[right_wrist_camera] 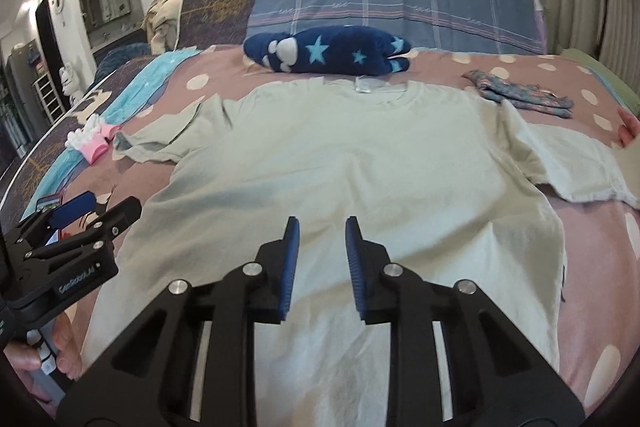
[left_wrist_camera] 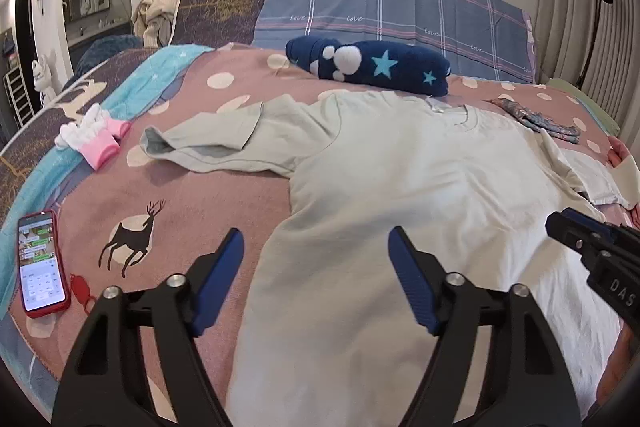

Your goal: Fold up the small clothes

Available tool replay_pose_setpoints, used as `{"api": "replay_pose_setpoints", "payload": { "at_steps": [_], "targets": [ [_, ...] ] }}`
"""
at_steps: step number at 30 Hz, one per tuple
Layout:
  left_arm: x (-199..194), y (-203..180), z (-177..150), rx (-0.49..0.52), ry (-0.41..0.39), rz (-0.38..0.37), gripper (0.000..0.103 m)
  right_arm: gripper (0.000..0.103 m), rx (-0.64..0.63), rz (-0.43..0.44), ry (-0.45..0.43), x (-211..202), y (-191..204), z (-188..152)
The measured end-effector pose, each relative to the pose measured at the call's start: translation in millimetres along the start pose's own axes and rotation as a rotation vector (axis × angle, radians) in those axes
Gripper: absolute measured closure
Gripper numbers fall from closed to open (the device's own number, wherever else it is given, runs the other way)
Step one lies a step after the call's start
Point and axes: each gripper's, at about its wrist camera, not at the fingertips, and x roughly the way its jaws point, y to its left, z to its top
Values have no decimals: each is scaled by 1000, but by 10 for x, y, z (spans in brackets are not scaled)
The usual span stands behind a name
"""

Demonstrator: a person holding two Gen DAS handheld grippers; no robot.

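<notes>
Your left gripper [left_wrist_camera: 316,243] hovers over the near left edge of the pale t-shirt [left_wrist_camera: 400,187], jaws spread wide, nothing between the pads, no contact you can confirm. Left pad sits over the pink bedspread [left_wrist_camera: 200,195], right pad over shirt fabric.

Going left to right across the bed: red phone [left_wrist_camera: 42,263] at the near left edge, screen lit. Pink and white socks [left_wrist_camera: 96,137] further back on the left. T-shirt lies flat, front up, collar at the far side, hem nearest you; left sleeve [left_wrist_camera: 208,143] rumpled with its cuff turned up, right sleeve [right_wrist_camera: 576,167] spread out. Navy star-print plush [left_wrist_camera: 372,65] just beyond the collar. Blue patterned cloth [right_wrist_camera: 520,93] far right.

Your right gripper [right_wrist_camera: 322,227] hangs over the near middle of the shirt, jaws narrowed to a small gap, empty, pads not seen pressing fabric.

Step, as I judge it: start of the first fold, shirt laid out, no fold made yet. Both tools are lining up for a grab.

Next move likely calls for: drop the left gripper onto the shirt's left side edge and pinch only shirt, not the bedspread under it. Right gripper sits too central for a side fold, so shift it or pinch the hem. Flatten that left sleeve first or it bunches inside the fold.
</notes>
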Motion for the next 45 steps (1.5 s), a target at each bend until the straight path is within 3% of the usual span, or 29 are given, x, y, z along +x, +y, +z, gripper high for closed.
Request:
{"api": "replay_pose_setpoints", "payload": {
  "at_steps": [7,17,30,38,42,45],
  "targets": [
    [192,283,42,-49,39,8,44,79,-8,89,27,143,91,178],
    [334,691,115,-123,43,53,44,79,-38,102,46,362,273,374],
    [319,651,205,-95,17,31,44,69,-60,85,49,435,400,411],
    [364,661,256,-84,18,18,44,69,-51,91,45,430,402,420],
    [595,915,442,-81,10,97,44,75,-59,208,76,628,549,612],
    [807,1072,602,-84,42,73,47,76,-41,328,118,951,734,881]
  ]
}}
